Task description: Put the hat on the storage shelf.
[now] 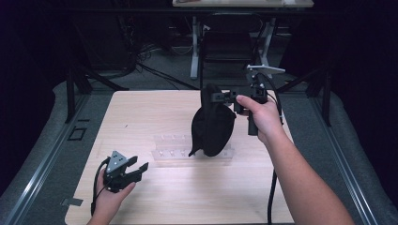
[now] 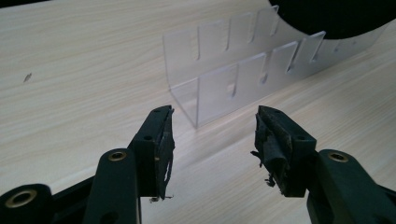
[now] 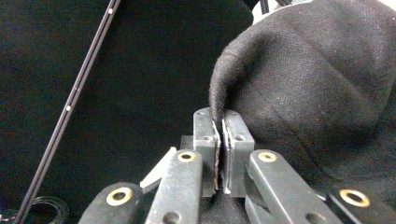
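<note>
Here the right gripper, raised above the far side of the wooden table, pinches the upper edge of a black fabric cap; in the right gripper view its jaws stand almost pressed together with a fold of the cloth caught between the pads. The cap hangs from that grip (its lower end reaches the right part of a clear acrylic slotted rack that lies at the table's middle). The left gripper rests low near the table's front left corner, held in the person's left hand, its jaws spread wide with nothing between them and pointing toward the rack, just ahead of it.
</note>
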`<state>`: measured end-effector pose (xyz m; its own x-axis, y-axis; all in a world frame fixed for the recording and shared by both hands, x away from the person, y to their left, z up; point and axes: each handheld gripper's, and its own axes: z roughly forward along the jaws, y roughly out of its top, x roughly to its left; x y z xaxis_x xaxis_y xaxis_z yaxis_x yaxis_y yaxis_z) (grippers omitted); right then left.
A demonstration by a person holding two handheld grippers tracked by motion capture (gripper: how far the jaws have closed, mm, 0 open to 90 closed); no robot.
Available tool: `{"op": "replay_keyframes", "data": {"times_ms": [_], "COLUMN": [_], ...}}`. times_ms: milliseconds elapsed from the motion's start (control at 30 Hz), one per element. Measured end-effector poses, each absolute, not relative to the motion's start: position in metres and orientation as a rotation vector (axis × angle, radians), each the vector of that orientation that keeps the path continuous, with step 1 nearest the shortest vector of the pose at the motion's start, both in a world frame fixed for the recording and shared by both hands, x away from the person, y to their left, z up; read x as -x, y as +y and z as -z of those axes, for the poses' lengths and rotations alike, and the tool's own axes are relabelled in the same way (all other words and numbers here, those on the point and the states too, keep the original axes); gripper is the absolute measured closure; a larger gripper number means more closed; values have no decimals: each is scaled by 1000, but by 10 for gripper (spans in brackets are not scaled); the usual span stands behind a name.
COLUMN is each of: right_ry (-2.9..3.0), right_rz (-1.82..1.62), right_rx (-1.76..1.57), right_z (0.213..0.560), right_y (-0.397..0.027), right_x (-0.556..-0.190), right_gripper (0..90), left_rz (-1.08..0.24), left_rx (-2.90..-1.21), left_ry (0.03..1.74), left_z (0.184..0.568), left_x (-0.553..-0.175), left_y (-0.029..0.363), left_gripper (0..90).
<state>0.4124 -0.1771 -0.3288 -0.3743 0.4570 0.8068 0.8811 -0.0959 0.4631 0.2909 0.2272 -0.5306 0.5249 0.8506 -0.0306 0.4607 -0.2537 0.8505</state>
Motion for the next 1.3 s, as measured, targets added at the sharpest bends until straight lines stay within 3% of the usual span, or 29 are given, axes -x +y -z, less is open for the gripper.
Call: {"op": "replay_keyframes", "data": {"times_ms": [500, 1300], "right_ry": [-1802, -1809], "right_rz": [1463, 1490], "right_rx": [1456, 1447], "right_z": [330, 329], "right_y": [-168, -161], "right_x": [-410, -409], "right_gripper": [859, 854], "left_rz": [-511, -473], "left_rx": [-1927, -1979], "left_ry": [917, 744], "left_z": [498, 475], "left_x": [-302, -302], "left_y": [169, 109], "left_gripper": [481, 648]}}
